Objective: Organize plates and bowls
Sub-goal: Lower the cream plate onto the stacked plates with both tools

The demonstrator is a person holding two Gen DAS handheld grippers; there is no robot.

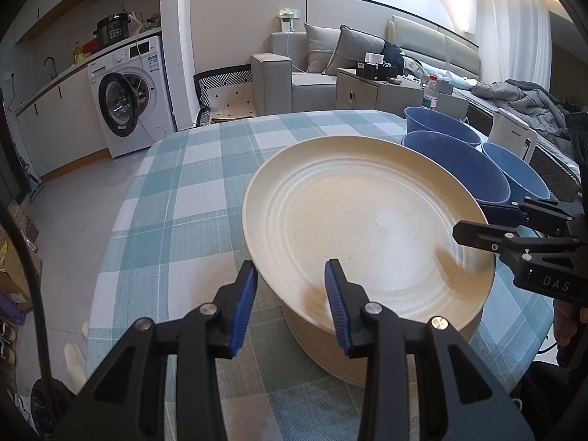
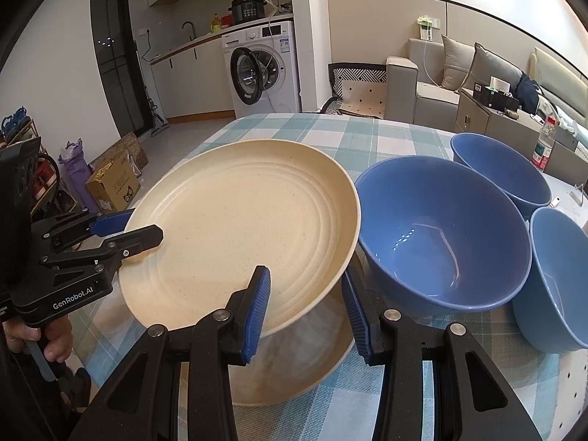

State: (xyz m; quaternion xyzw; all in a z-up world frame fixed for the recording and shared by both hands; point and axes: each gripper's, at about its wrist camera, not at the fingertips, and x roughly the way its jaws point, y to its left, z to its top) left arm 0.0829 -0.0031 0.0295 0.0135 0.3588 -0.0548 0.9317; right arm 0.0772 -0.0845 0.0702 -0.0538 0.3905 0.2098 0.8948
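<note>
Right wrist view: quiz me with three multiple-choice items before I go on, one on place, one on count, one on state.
1. Where do the bowls stand?
A. To the right of the plates
B. Stacked on the top plate
C. On the floor

2. How many blue bowls are there?
A. One
B. Two
C. Three

3. How does the top plate sit?
A. Flat on the lower plate
B. Tilted, one edge raised above the lower plate
C. Upside down

Key: 1 A, the bowls stand on the table beside the plates' right edge. 2 C, three blue bowls show. 3 B, the top plate slants, with a gap to the lower plate.
</note>
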